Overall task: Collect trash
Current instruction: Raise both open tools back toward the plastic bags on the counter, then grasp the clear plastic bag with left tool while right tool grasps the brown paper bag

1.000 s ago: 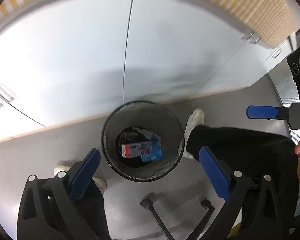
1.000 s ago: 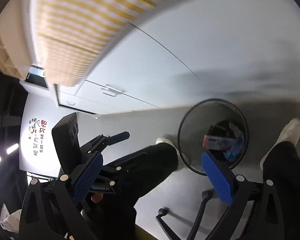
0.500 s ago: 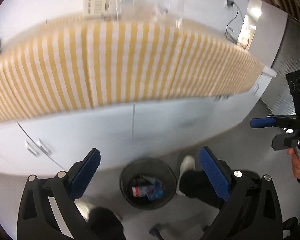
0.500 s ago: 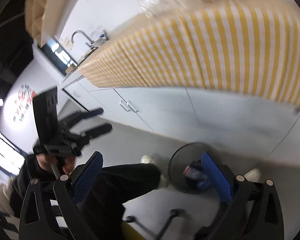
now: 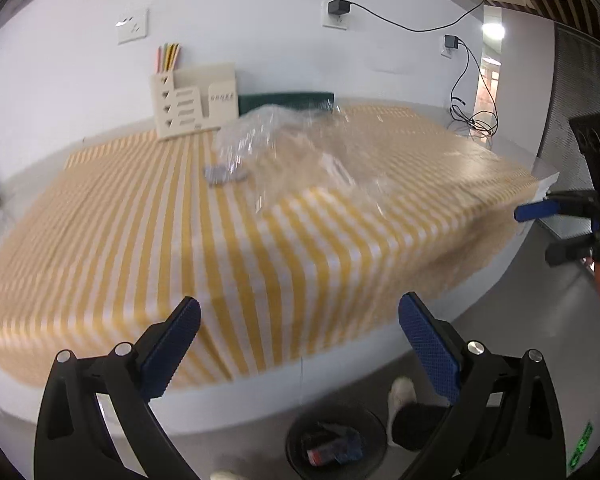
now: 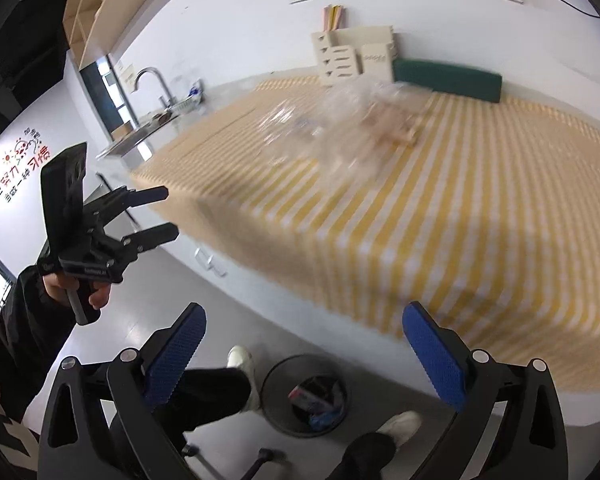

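Both grippers rose from bin (image 5: 332,444) toward crinkled clear plastic wrap (image 5: 292,148); jaws apart, empty.

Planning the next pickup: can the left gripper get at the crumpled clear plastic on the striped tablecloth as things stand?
Probably yes. The left gripper is open and empty, facing the clear plastic, with only bare striped tablecloth between them. It hangs short of the table's near edge, so it needs to move forward first.
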`<action>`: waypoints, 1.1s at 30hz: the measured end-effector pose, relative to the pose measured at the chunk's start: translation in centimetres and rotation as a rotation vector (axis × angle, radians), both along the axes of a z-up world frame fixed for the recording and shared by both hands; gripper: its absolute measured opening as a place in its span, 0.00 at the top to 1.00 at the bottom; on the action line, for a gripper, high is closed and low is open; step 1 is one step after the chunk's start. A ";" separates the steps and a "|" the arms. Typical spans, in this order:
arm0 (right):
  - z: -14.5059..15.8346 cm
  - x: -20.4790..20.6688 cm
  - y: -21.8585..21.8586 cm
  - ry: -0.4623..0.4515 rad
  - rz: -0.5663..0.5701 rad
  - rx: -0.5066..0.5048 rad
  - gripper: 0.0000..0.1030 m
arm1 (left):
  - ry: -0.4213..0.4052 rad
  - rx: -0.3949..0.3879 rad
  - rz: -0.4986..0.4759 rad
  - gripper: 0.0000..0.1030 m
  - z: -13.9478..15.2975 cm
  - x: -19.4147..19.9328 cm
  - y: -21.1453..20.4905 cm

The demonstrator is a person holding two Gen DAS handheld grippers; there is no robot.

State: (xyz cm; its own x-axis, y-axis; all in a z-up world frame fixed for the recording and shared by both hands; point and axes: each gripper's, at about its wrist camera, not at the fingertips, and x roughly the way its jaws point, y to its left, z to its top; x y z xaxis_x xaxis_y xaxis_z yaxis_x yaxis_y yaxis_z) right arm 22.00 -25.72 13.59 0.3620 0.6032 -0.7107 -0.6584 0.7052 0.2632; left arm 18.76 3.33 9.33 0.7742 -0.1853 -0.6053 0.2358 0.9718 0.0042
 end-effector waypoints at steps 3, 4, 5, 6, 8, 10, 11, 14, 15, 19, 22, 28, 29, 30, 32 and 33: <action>0.4 4.3 -0.3 -0.016 -0.027 -0.011 0.03 | -0.019 0.017 -0.006 0.04 0.4 4.1 -0.5; 0.3 5.9 -0.5 -0.014 -0.043 -0.013 0.03 | -0.019 0.012 -0.010 0.04 0.5 5.1 -0.4; 0.5 7.3 -0.6 -0.011 -0.057 -0.012 0.03 | -0.017 0.006 -0.012 0.04 0.5 6.0 -0.4; 0.3 8.9 -0.9 -0.005 -0.080 -0.004 0.03 | -0.014 -0.006 -0.016 0.04 0.5 7.3 -0.3; 0.0 11.2 -1.7 0.010 -0.124 0.010 0.03 | -0.008 -0.025 -0.028 0.04 0.3 9.2 -0.2; -0.5 13.1 -2.0 0.026 -0.154 0.025 0.03 | 0.002 -0.027 -0.043 0.04 -0.2 10.8 -0.4; -0.8 13.9 -2.0 0.031 -0.168 0.029 0.03 | 0.009 -0.022 -0.054 0.04 -0.4 11.4 -0.6; -1.4 16.2 -1.7 0.048 -0.190 0.028 0.03 | 0.026 -0.020 -0.093 0.04 -0.9 13.2 -1.1; -1.5 16.9 -1.4 0.047 -0.194 0.029 0.03 | 0.021 -0.019 -0.112 0.06 -0.8 13.7 -1.3; -1.7 18.7 -0.3 0.060 -0.184 0.023 0.03 | 0.042 0.011 -0.148 0.46 -1.1 14.9 -1.9; -1.4 20.0 1.0 0.051 -0.169 0.009 0.03 | 0.065 0.006 -0.158 0.75 -1.5 15.7 -1.6; -0.7 22.3 3.8 0.057 -0.135 0.020 0.03 | 0.067 -0.075 -0.154 0.96 -1.0 15.3 1.0; -0.6 22.8 4.5 0.053 -0.125 0.017 0.03 | 0.067 -0.086 -0.154 0.96 -0.8 15.3 1.4; -0.6 23.1 5.1 0.052 -0.116 0.014 0.03 | 0.065 -0.095 -0.153 0.96 -0.6 15.1 2.1; -0.6 23.9 6.3 0.050 -0.104 0.007 0.03 | 0.059 -0.107 -0.139 0.96 -0.2 14.9 3.5; -0.6 24.3 6.9 0.051 -0.102 0.004 0.03 | 0.054 -0.110 -0.132 0.96 0.0 14.8 4.0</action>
